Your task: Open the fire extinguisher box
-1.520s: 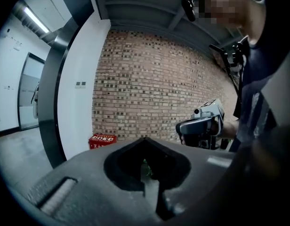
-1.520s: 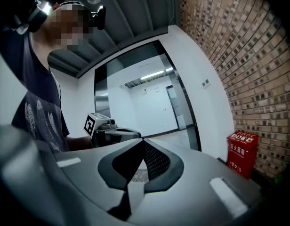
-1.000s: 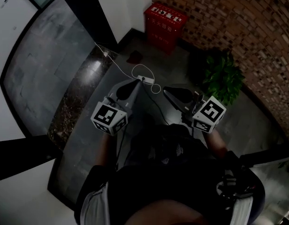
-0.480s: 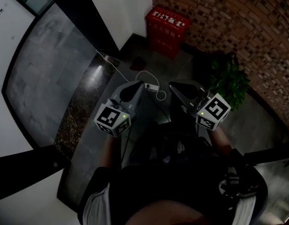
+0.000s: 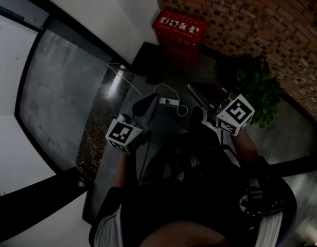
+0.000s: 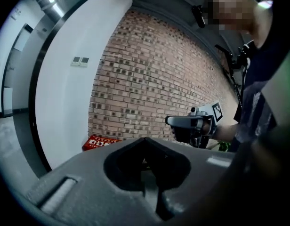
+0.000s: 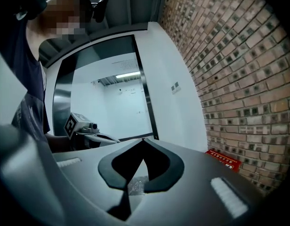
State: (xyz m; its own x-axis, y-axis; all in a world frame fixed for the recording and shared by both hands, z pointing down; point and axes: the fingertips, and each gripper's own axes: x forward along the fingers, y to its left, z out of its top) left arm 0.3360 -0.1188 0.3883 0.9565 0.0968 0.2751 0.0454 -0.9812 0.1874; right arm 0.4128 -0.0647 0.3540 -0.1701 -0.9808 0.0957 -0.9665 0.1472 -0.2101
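1. My left gripper (image 5: pixel 151 102): jaws together, nothing between them.
2. My right gripper (image 5: pixel 195 90): jaws together, also empty, beside the left.
3. White power strip (image 5: pixel 170 102) with its cable: on the dark floor under the two tips.
4. Green plant (image 5: pixel 261 94): to the right of my right gripper.
5. Red fire extinguisher box (image 5: pixel 179 27): on the floor ahead of both tips and well apart from them, against the brick wall (image 5: pixel 251 14).
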